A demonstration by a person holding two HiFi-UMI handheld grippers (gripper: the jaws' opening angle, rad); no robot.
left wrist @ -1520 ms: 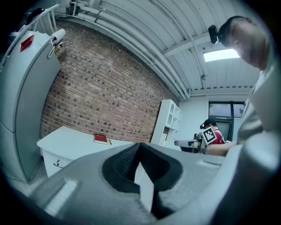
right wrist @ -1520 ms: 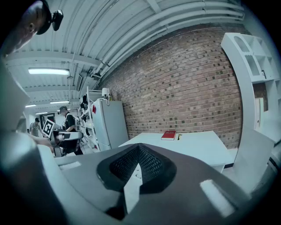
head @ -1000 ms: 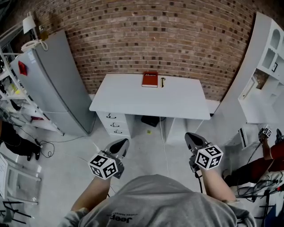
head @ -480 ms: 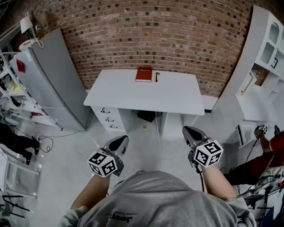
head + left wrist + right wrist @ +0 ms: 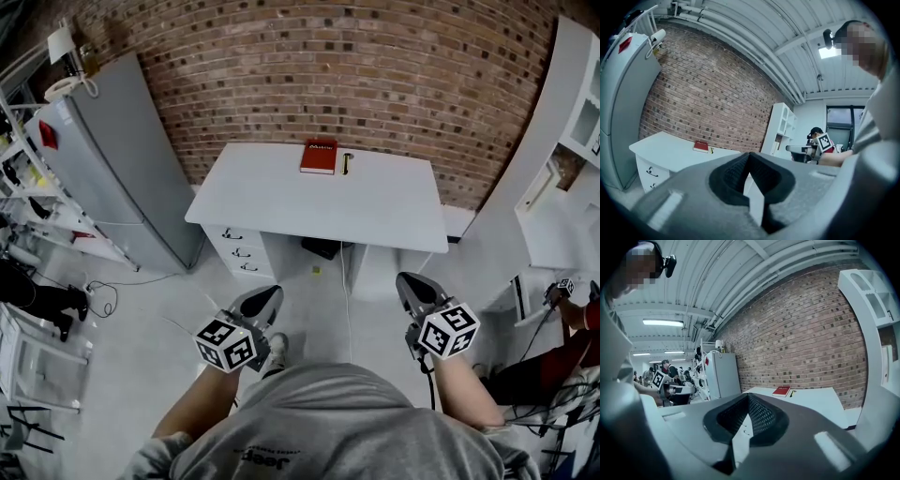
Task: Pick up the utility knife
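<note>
The utility knife (image 5: 347, 163), small, yellow and dark, lies at the far edge of the white desk (image 5: 375, 211), just right of a red book (image 5: 319, 157). The left gripper view shows the knife (image 5: 711, 150) small beside the book (image 5: 700, 146). In the right gripper view the knife (image 5: 792, 393) also lies by the book (image 5: 781, 390). My left gripper (image 5: 267, 298) and right gripper (image 5: 408, 284) hover over the floor well short of the desk. Both are shut and hold nothing. The left gripper (image 5: 749, 157) and the right gripper (image 5: 749, 399) each show their tips touching.
A grey fridge (image 5: 112, 169) stands left of the desk, with cluttered racks further left. A tall white shelf unit (image 5: 572, 141) stands at the right. Desk drawers (image 5: 239, 253) sit under its left side, a dark box (image 5: 323, 248) and cables below. Another person (image 5: 572, 319) is at the right.
The person has stepped on over the floor, and a shoe now shows under the left gripper. Both grippers have shifted a little with the body and stay shut.
</note>
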